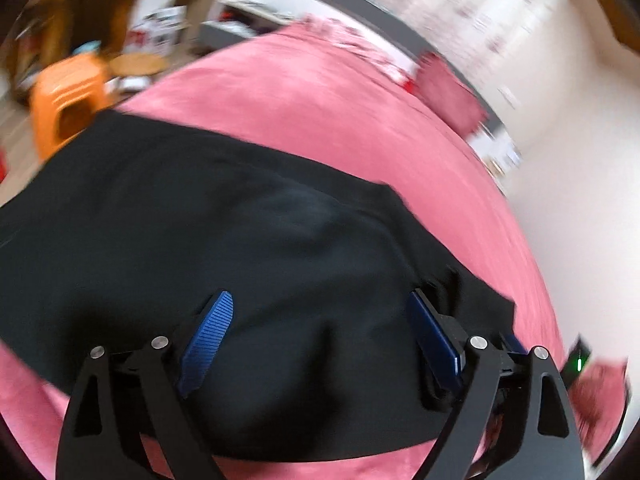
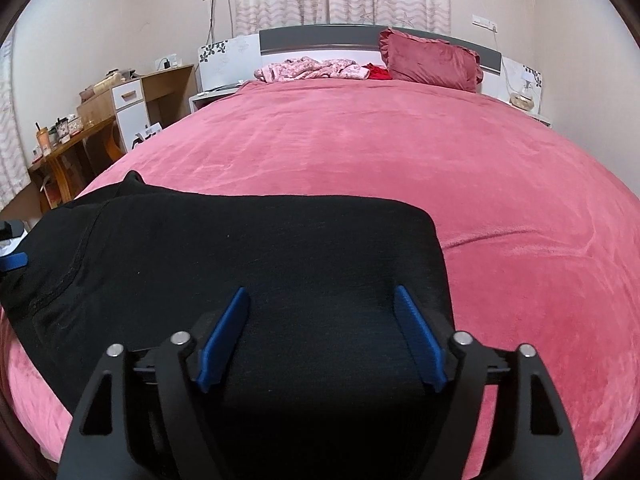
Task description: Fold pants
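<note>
The left gripper hangs tilted over the black pants, which lie spread across the pink bed; its blue pads stand wide apart with only flat cloth between them, gripping nothing. The whole view is blurred. An orange stool stands beside the bed at the upper left, and a pink pillow lies at the head

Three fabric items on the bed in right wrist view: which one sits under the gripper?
The black pants, spread at the near edge under the open right gripper. The pink floral garment and maroon pillow lie far off by the headboard.
</note>
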The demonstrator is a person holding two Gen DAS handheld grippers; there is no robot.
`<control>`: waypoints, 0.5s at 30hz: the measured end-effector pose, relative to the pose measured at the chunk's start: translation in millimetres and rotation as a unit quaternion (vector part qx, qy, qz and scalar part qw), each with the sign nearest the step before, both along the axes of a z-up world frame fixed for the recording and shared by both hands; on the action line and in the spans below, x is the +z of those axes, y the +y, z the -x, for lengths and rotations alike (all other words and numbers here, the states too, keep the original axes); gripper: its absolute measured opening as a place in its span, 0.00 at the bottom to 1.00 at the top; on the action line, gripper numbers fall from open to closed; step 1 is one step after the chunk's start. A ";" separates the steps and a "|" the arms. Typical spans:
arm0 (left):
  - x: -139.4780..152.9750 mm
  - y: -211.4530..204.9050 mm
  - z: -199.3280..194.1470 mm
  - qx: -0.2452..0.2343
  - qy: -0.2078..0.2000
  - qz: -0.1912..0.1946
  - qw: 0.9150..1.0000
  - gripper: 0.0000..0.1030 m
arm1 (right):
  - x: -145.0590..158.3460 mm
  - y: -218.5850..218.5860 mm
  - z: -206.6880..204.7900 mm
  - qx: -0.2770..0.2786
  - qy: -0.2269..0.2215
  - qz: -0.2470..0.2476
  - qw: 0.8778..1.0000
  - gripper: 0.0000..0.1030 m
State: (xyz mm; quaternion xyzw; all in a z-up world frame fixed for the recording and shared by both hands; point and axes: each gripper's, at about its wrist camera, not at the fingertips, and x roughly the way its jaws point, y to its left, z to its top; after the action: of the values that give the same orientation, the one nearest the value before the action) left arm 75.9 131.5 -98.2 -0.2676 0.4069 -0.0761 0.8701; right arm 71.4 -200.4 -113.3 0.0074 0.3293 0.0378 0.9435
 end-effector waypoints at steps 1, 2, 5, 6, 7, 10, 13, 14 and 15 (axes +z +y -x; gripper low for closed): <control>-1.1 10.9 1.9 0.020 0.008 0.012 1.000 0.85 | 0.0 1.3 0.2 0.001 -0.001 0.004 1.000 0.78; -0.7 17.4 7.5 0.032 0.011 0.023 0.999 0.85 | -0.1 2.2 0.5 0.000 -0.001 0.007 1.000 0.78; 6.7 47.3 27.2 0.058 0.012 0.066 0.996 0.85 | 0.1 1.8 0.1 0.001 -0.001 0.003 1.000 0.78; 9.4 54.1 33.0 0.064 0.015 0.072 0.995 0.85 | 0.1 2.3 0.0 0.001 -0.001 0.003 1.000 0.78; 11.2 58.2 39.6 0.068 0.018 0.074 0.995 0.85 | 0.0 2.3 0.0 0.001 -0.001 0.004 1.000 0.78; 15.9 77.5 56.8 0.092 0.038 0.086 0.991 0.85 | -0.1 2.0 0.1 0.001 -0.001 0.002 1.000 0.78; 10.0 93.6 70.2 0.115 0.066 0.107 0.985 0.85 | 0.7 2.9 0.0 0.001 -0.001 -0.002 1.000 0.79; 6.6 95.9 75.8 0.122 0.074 0.110 0.984 0.85 | 0.8 2.8 -0.1 0.001 -0.001 -0.004 1.000 0.79; 3.2 97.9 79.6 0.127 0.083 0.109 0.982 0.85 | 1.0 3.0 -0.3 0.002 -0.001 -0.006 1.000 0.79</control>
State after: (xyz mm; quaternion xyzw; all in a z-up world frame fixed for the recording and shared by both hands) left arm -3.7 229.4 -95.0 -0.4154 0.4297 0.0139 0.8016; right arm 71.7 -197.4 -112.3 0.0120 0.3278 0.0414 0.9438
